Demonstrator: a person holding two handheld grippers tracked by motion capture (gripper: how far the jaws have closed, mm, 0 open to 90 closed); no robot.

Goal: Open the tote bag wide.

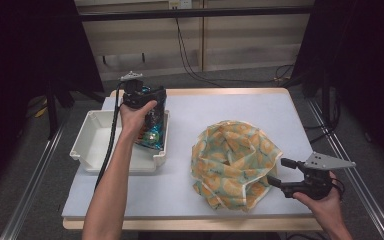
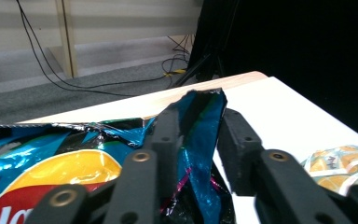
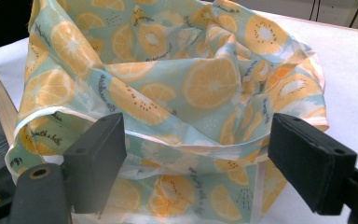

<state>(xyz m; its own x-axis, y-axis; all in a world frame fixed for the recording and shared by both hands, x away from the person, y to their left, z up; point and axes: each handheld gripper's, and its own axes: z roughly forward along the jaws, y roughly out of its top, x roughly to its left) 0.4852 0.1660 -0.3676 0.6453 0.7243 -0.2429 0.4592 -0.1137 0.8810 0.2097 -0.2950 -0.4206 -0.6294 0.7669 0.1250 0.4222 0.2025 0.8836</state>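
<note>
A blue and black chip bag [image 1: 151,129] stands leaning in a white tray [image 1: 92,142] at the table's left. My left gripper [image 1: 146,98] hovers at the bag's top. In the left gripper view the chip bag [image 2: 51,158] has its crumpled top corner between the jaws of my left gripper [image 2: 198,135]. The jaws stand apart and the right one is clear of the foil. A fabric bag [image 1: 232,162] printed with orange slices sits at centre right. My right gripper [image 1: 277,171] is wide open at its near right side. In the right gripper view the fabric bag [image 3: 205,79] gapes beyond my right gripper [image 3: 196,140].
The pale table top [image 1: 220,107] has a wooden edge all round. Black curtains hang at both sides, and cables run over the grey floor behind. The left gripper's cable trails along the forearm over the tray. The fabric bag [image 2: 340,161] peeks in at the lower right of the left gripper view.
</note>
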